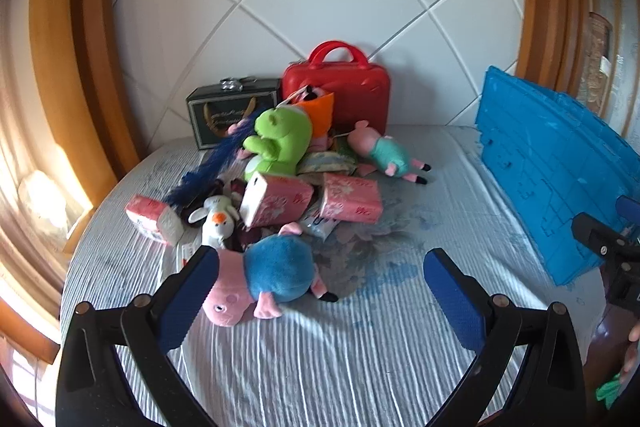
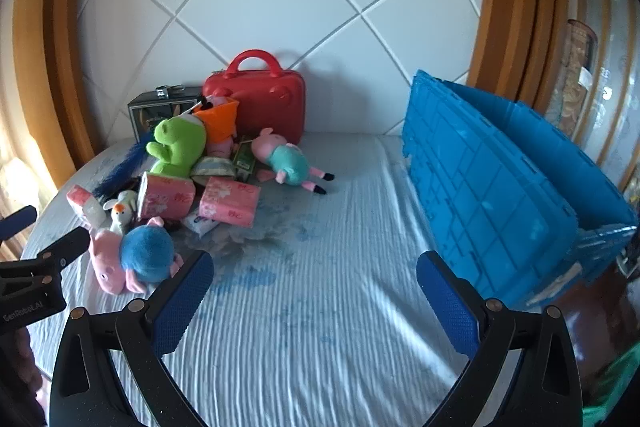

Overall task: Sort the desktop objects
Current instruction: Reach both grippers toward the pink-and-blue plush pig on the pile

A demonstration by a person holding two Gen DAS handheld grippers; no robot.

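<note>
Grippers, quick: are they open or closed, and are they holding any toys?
Left gripper: open, fingers wide apart, holding nothing.
Right gripper: open, fingers wide apart, holding nothing.

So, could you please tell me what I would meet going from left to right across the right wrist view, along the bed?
Left gripper → blue-bodied pig plush → pink tissue pack → teal-bodied pig plush → blue crate.
</note>
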